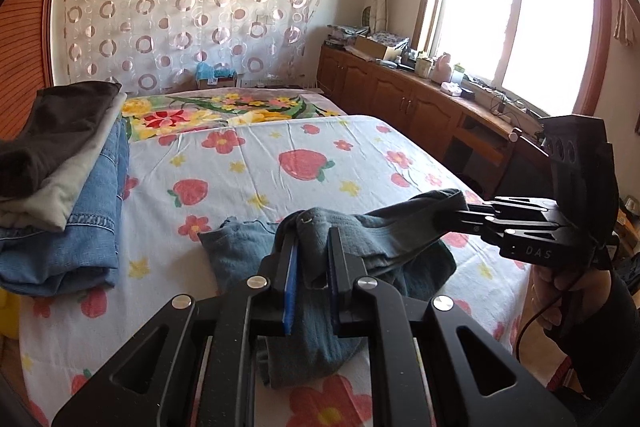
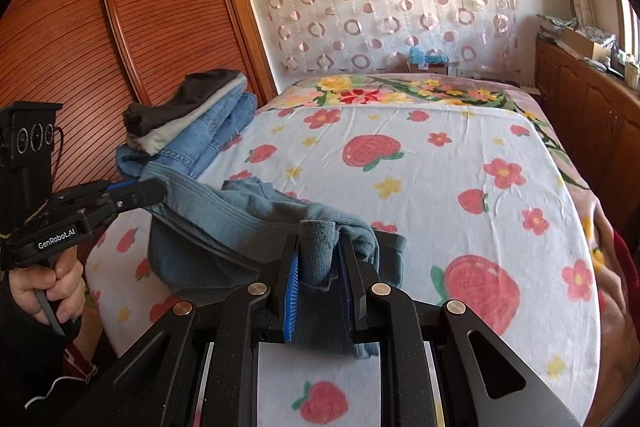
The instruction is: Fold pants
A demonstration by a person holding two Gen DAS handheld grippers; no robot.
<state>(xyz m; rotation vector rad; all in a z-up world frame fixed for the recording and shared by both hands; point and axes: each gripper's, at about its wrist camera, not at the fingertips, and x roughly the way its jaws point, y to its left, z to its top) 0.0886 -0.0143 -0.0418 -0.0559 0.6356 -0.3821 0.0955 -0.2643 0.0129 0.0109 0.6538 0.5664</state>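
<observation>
Both grippers' jaws pinch the pants [image 1: 360,235], hiding the gripped edges.

Left gripper [image 1: 314,239] clamped tight on a bunched fold of fabric, blue pads [image 1: 291,291] pressing from both sides, pointing forward and somewhat down. Right gripper [image 2: 318,259] likewise closed on a wad of cloth, blue ribbed pads [image 2: 293,291] squeezing it, angled down the same way. Both held side by side at like height, fingers roughly parallel. Seen from the left wrist view: right hand [image 1: 554,301] wrapped round the handle under its gripper, dark sleeve [image 1: 600,347] at the wrist, cable trailing below. Seen from the right wrist view: left hand [image 2: 52,287] gripping its handle, fingers curled on the trigger, dark sleeve [image 2: 28,355] below.
</observation>
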